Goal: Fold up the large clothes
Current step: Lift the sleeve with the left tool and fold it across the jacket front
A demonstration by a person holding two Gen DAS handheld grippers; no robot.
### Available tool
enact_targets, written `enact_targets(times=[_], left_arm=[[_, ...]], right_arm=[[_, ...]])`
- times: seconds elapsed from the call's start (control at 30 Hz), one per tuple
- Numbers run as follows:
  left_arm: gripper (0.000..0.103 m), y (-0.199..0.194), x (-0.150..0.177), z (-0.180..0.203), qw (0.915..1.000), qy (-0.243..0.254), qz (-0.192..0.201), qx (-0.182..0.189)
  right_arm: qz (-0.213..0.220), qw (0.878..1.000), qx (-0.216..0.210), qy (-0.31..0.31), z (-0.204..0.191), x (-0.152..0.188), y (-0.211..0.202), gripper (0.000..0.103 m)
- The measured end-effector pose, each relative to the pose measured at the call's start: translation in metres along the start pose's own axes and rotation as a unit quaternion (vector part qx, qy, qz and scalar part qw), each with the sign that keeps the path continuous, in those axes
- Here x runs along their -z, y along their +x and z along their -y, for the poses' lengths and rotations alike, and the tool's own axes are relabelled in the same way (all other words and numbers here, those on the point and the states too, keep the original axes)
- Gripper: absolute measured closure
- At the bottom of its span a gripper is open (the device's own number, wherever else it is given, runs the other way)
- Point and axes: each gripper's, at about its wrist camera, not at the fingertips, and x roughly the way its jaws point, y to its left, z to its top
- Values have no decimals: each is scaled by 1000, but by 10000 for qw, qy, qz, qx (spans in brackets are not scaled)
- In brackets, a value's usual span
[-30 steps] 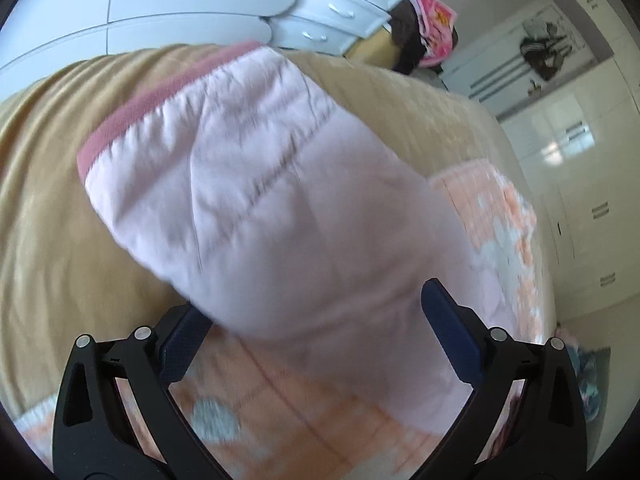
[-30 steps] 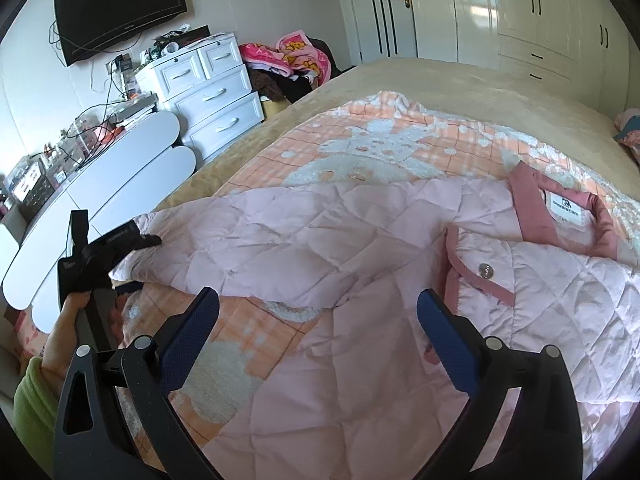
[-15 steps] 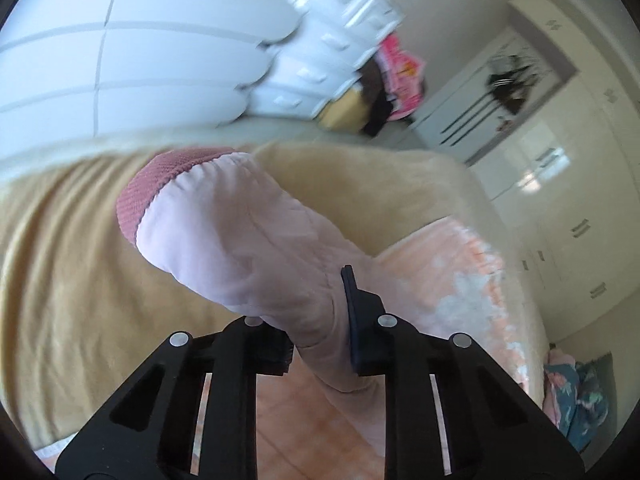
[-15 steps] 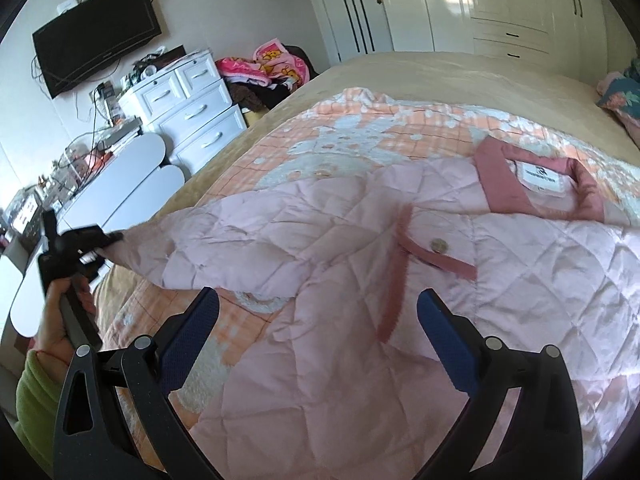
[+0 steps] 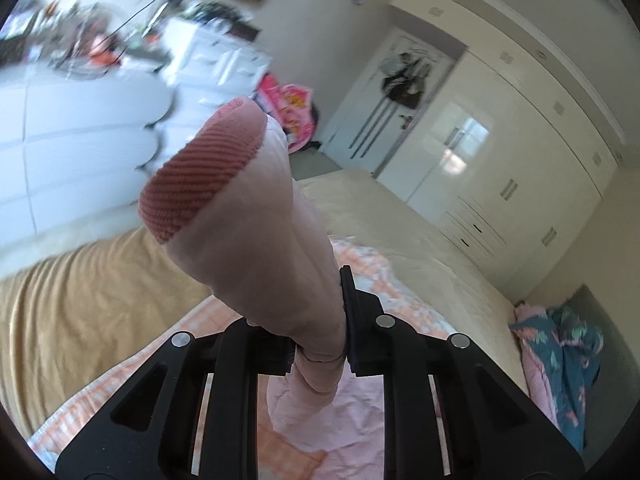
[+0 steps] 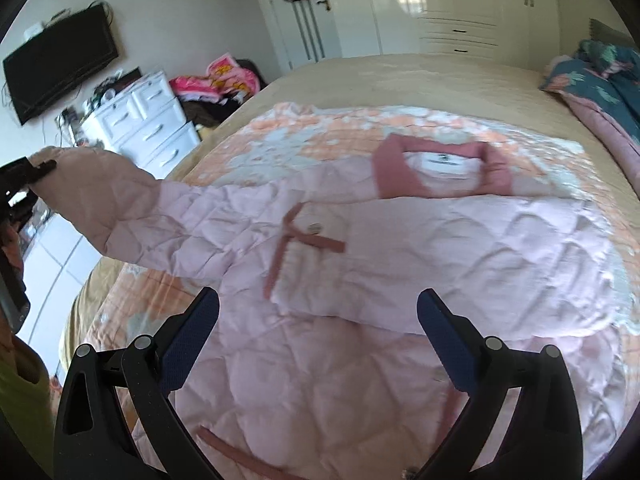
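Note:
A pale pink quilted jacket (image 6: 400,248) with darker pink trim and collar lies spread on the bed. My left gripper (image 5: 320,344) is shut on the jacket's sleeve (image 5: 264,232) just behind its ribbed pink cuff (image 5: 200,176), and holds it lifted off the bed. In the right wrist view the left gripper (image 6: 24,176) shows at the far left with the sleeve (image 6: 132,216) stretched up from the jacket body. My right gripper (image 6: 318,320) is open and empty, hovering above the jacket's lower front.
The bed has a tan cover (image 5: 80,312) and an orange-and-white blanket (image 6: 320,128) under the jacket. A white dresser (image 6: 148,128) and clothes pile (image 6: 216,80) stand at the left, wardrobes (image 6: 460,8) behind, and a dark floral bundle (image 6: 600,76) at the right.
My left gripper closed on the sleeve near the cuff and lifted it up off the bed. My right gripper stayed open and shifted over the jacket body.

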Motion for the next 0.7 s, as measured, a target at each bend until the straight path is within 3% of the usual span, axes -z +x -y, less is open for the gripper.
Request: enact_targets(times=[0.33,0.7], left_arm=[[92,-26,23,112,9950,852,0,525],[92,-24,68,198,9841,1535,-223,868]], right_arm=[[366,9981,10,493,58,11,-55,4],[552,9919,155,1136,125,38,-89,4]])
